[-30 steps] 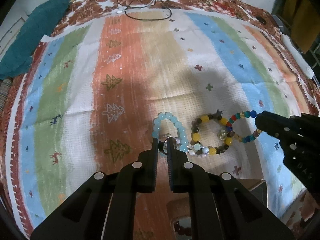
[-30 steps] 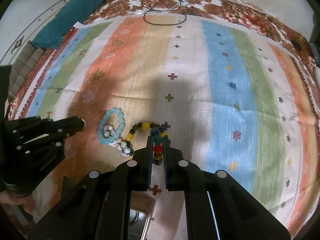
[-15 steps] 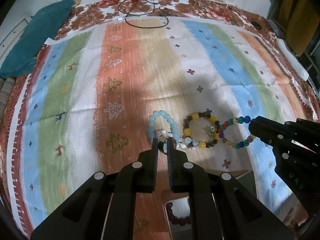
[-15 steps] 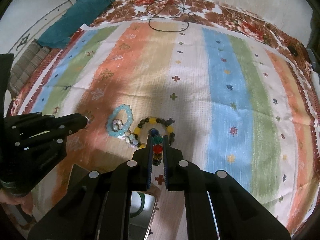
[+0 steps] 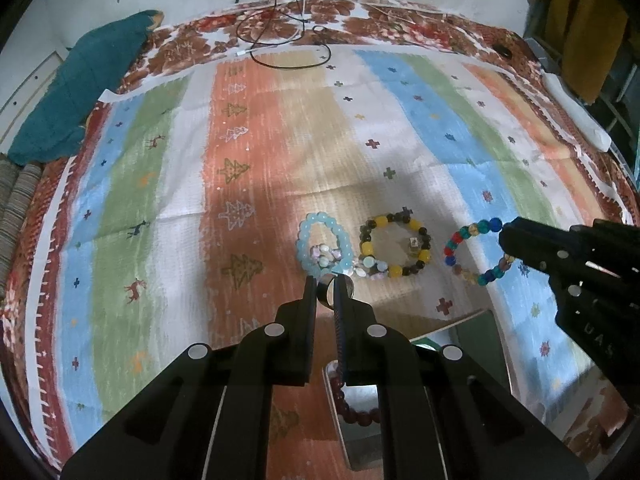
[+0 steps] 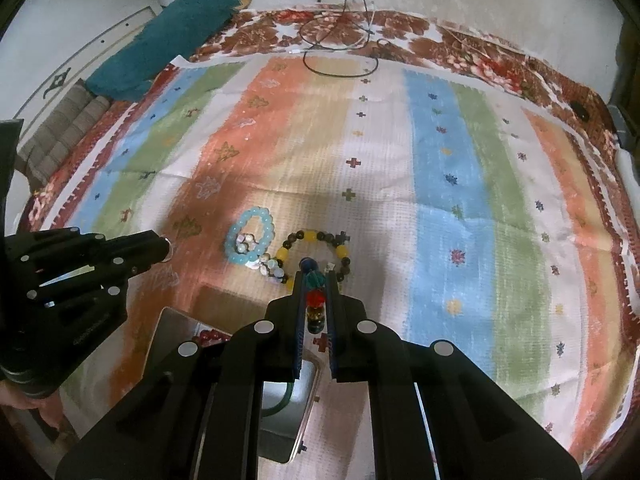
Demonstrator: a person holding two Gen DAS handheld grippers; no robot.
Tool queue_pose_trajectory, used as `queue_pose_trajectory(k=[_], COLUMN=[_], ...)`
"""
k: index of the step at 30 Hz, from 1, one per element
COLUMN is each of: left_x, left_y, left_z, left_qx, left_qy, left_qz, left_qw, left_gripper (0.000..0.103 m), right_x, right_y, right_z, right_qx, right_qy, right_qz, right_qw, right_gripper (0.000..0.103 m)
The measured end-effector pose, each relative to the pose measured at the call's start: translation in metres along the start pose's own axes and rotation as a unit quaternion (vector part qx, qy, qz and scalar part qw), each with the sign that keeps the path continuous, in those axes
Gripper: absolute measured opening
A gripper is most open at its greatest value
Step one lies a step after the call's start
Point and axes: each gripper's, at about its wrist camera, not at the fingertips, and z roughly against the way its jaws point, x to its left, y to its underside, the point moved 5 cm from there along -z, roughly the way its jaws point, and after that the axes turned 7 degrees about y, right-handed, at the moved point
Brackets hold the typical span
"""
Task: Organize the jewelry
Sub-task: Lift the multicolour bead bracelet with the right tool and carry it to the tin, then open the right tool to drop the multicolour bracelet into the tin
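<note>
surface: striped woven cloth over floral blanket | left gripper clamped on silver metal ring | right gripper clamped on multicolour glass-bead bracelet

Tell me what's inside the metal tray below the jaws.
In the metal tray, a dark red bead bracelet shows near its left wall, and a green ring shows in the right view. The grippers cover the rest.

My left gripper pinches a silver ring just beside the light-blue bracelet.
</note>
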Motion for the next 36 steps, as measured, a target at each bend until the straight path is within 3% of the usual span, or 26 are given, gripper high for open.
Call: queue_pose_trajectory(k=[18, 36], left_x=[-0.015, -0.035], left_y=[0.026, 0.053], left_z=[0.023, 0.054], left_qx=[-0.016, -0.046], left_qy=[0.016, 0.044], left_qz=[0.016, 0.017], left_qw=[0.9996, 0.9978], left_gripper=[0.008, 0.008], right_x=[0.009, 0.017], right_y=[0.018, 0.046], right_z=[0.03, 0.046], right_qx=[-0.03, -0.03], right_qy=[-0.006, -0.019], right_qz=[0.006, 0.006], right_qw=[1.0, 0.999], right_gripper=[0.01, 0.01])
